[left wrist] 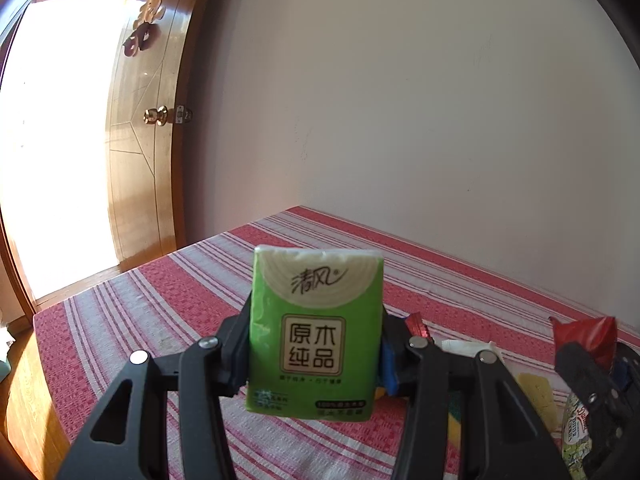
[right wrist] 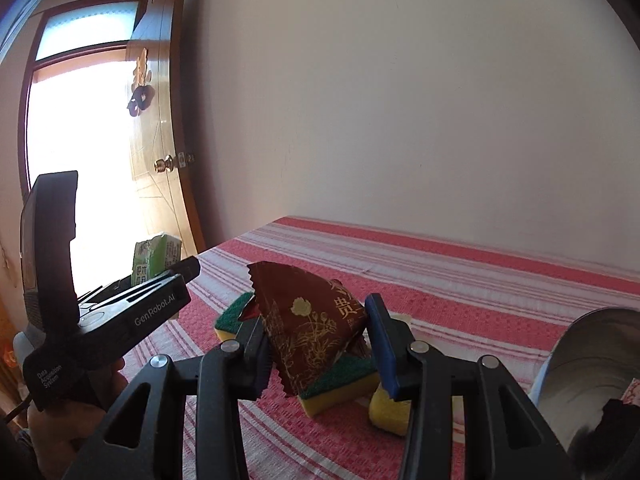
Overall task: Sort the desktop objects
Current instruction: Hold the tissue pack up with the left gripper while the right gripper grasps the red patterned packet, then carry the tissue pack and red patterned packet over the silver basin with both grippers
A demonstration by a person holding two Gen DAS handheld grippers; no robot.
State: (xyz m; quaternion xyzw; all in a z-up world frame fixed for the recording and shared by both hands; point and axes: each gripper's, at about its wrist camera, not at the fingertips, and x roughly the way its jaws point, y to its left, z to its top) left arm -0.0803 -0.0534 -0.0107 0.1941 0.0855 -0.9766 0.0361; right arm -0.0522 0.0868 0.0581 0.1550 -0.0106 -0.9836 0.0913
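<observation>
Gripping a green tissue pack (left wrist: 316, 332) left and a red snack packet (right wrist: 316, 332) right, I lift both clear before sorting, jaws kept closed.

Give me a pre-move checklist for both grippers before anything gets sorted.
1. Left gripper shut on the green tissue pack: ok.
2. Tissue pack upright and clear of the striped cloth: ok.
3. Right gripper shut on the dark red packet: ok; packet is crumpled.
4. Packet lifted off the sponges: cannot tell.
5. Drop-off spot for either item: cannot tell.
6. Metal bowl at right near the right gripper: ok, not touching.
</observation>
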